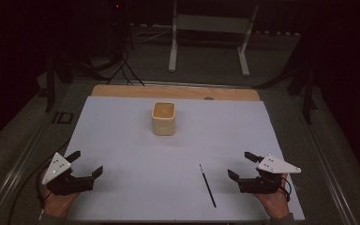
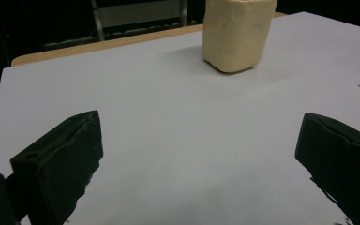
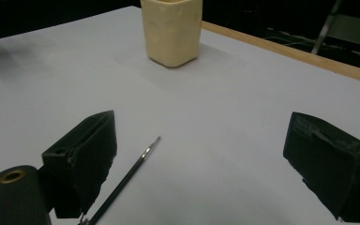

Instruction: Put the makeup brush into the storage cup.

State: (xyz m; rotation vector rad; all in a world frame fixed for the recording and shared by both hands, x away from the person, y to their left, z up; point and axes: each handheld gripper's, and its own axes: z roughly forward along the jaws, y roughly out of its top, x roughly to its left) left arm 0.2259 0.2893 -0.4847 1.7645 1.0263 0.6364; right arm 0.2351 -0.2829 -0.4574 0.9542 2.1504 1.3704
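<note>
Both claws are spread wide with nothing in them. The left claw [image 1: 83,164] sits low at the near left corner of the tabletop [image 1: 122,140], the right claw [image 1: 244,165] at the near right, each held in a hand and pointed in toward the middle. Looks like a ready pose to me: parked at the edges so the work area stays free.

Just inside the right claw lies a thin black brush or pen [image 1: 207,185], flat on the pale sheet, its silvery tip [image 3: 152,146] pointing roughly away from the person. In the right gripper view it runs right by the claw's one jaw, so I'd guess that side is meant to grab it.

Farther out, mid-table toward the far edge, stands a cream cup [image 1: 163,118], squarish with rounded corners, upright, open top, a bit lumpy-looking. It's well apart from both claws and the brush.
</note>
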